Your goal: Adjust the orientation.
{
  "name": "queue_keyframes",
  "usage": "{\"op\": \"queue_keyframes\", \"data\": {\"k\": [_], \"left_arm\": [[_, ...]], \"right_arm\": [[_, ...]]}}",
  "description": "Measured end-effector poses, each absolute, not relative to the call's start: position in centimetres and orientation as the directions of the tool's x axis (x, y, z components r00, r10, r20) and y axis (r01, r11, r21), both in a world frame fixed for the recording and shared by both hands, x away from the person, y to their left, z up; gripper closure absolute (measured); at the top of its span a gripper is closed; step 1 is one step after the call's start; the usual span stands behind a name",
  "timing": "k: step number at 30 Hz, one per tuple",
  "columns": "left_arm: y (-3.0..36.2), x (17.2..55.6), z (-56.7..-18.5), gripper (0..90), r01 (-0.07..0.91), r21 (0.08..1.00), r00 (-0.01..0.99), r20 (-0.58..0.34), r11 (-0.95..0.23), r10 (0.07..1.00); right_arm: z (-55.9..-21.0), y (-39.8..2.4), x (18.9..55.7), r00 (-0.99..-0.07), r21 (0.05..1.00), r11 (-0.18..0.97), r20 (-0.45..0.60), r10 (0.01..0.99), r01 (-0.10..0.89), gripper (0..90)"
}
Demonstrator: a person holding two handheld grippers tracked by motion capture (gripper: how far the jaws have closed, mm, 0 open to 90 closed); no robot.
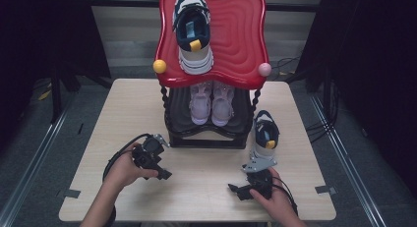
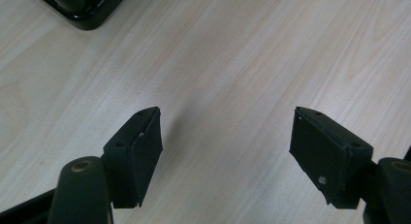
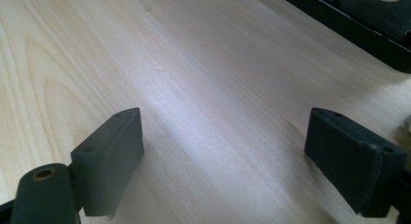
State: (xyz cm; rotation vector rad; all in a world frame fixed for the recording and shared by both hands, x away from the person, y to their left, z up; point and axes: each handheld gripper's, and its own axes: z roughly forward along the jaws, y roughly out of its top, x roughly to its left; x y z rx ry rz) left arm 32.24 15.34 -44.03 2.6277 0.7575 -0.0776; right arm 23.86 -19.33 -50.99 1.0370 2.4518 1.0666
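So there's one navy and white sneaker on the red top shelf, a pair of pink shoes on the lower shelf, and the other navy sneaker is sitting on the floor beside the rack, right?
Not quite. The second navy sneaker stands on the table, just right of the rack's black base, not on the floor. The high view shows this. The rest holds: one navy sneaker on the red top shelf, and pink shoes on the lower shelf.

A pale wooden table (image 1: 123, 119) stands on grey floor (image 1: 44, 153), dark surroundings.

Recording lab, black curtains (image 1: 44, 35), floor cables (image 1: 319, 124), wooden table (image 1: 206, 187), shoe rack (image 1: 206, 133)
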Motion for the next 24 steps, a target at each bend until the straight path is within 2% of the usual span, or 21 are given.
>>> {"op": "queue_keyframes", "data": {"k": [24], "left_arm": [[16.2, 30.7, -48.6, 22.8, 0.493, 0.541, 0.84, -0.091, -0.681, 0.536]], "right_arm": [[-51.0, -19.3, 23.9, -0.707, 0.722, 0.473, 0.032, 0.707, 0.505, 13.4]]}}
